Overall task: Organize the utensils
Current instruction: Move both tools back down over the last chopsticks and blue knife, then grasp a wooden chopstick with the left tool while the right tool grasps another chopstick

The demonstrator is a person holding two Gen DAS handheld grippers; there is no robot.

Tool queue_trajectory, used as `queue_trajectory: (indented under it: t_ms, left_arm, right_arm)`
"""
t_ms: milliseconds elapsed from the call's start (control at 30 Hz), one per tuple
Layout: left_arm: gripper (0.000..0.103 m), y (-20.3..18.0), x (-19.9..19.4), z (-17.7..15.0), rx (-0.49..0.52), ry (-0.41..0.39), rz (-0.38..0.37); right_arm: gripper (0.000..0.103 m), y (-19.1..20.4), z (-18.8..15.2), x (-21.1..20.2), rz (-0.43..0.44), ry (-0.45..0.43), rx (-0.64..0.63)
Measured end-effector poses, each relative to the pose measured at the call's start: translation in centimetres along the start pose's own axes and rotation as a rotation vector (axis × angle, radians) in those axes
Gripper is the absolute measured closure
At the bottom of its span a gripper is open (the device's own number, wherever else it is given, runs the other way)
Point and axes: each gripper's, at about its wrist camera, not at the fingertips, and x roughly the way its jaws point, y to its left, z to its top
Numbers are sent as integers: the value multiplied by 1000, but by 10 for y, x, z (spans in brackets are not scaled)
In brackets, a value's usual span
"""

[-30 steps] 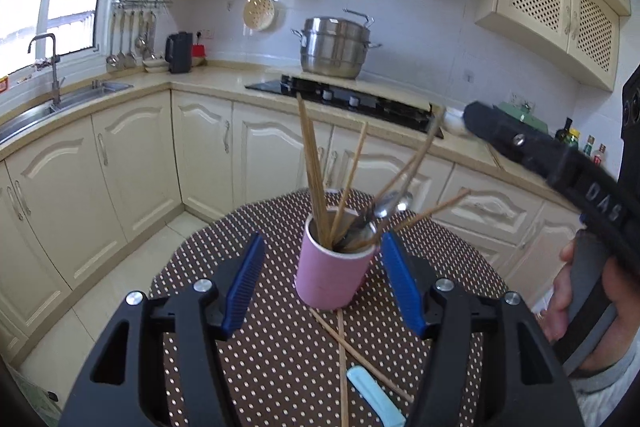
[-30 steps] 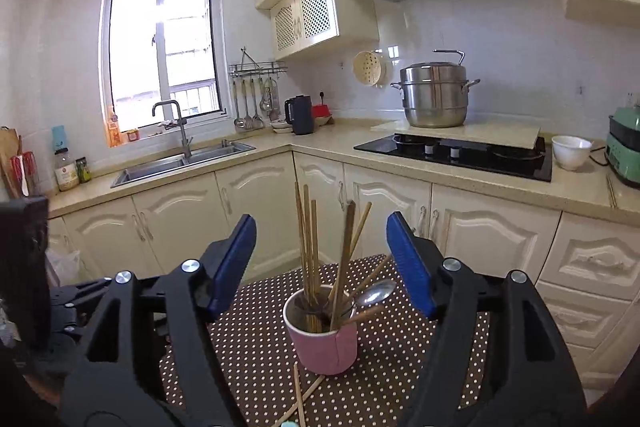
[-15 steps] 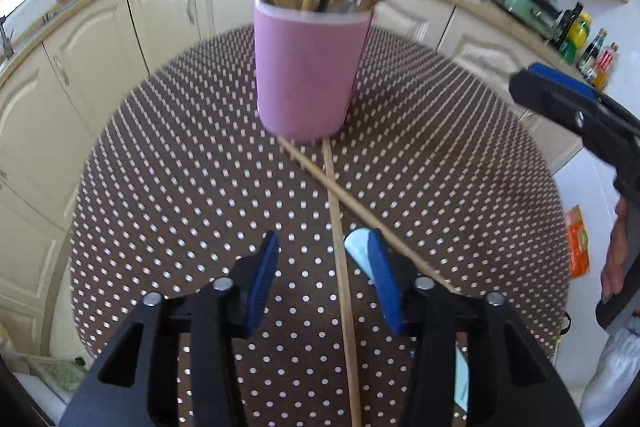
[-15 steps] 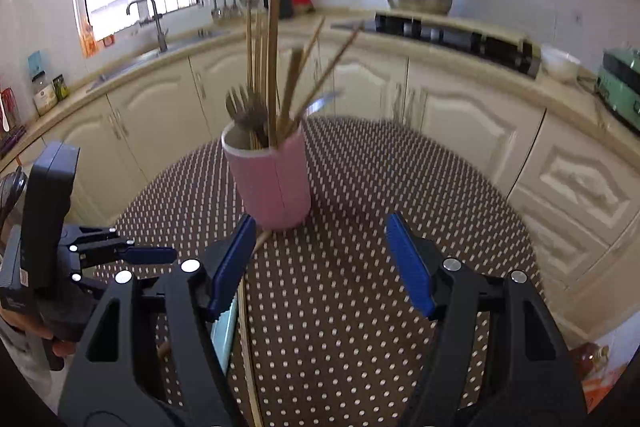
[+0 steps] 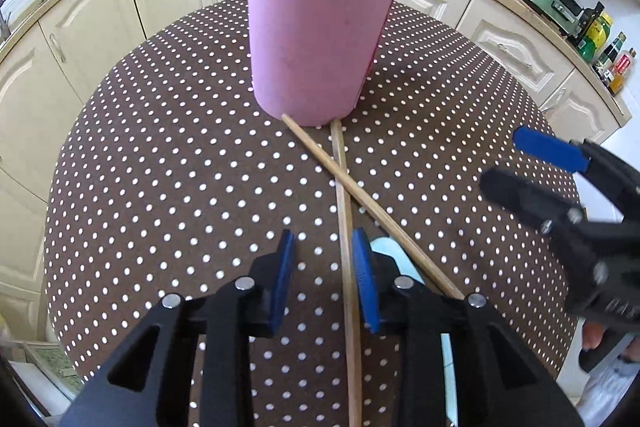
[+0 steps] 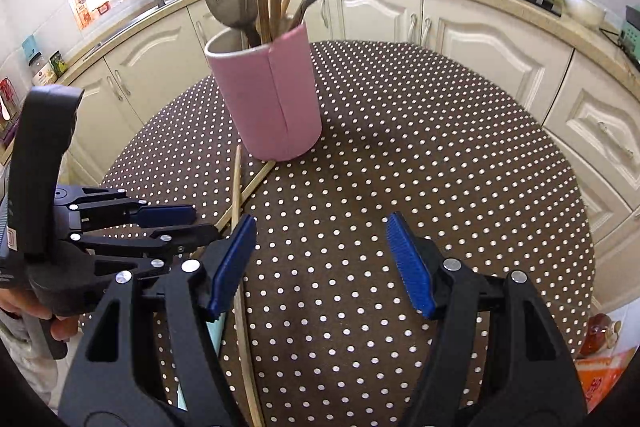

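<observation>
Left wrist: left tongs (image 5: 323,281) closing (unclamped) – straddling chopstick (image 5: 347,267).

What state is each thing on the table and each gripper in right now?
Cup: upright, full of utensils.
Two chopsticks: flat on the table, crossed, tips at the cup's base.
Blue utensil: flat, mostly hidden.
Left gripper: jaws just closing around one chopstick, not yet gripping.
Right gripper: open, empty.

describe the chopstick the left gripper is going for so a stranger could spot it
On the dotted round table stands a pink cup; two chopsticks cross before it. It is the straighter chopstick, running from the cup's base back between the left gripper pads, unlike the diagonal one.
</observation>
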Motion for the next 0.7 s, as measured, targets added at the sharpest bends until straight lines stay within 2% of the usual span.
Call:
queue_trajectory:
  t_ms: [133, 167, 200, 233, 333, 500, 700]
  left_arm:
    - [74, -8, 8, 11, 2, 6, 23]
    - [80, -8, 9, 12, -3, 5, 28]
    - [92, -7, 9, 15, -9, 2, 42]
    - [94, -6, 8, 15, -17, -1, 48]
    - [95, 1, 7, 11, -54, -15, 14]
    - [98, 12, -2, -2, -102, -27, 7]
    - [98, 36, -16, -22, -168, -44, 22]
  right_arm:
    - [36, 1, 0, 4, -2, 19, 6]
    - [36, 0, 0, 5, -2, 22, 8]
    - [36, 0, 0, 7, 1, 27, 11]
    - [36, 0, 0, 8, 3, 31, 11]
    - [36, 2, 1, 12, 7, 47, 3]
    - [36, 17, 6, 21, 23, 89, -42]
    - [36, 42, 12, 46, 23, 180, -102]
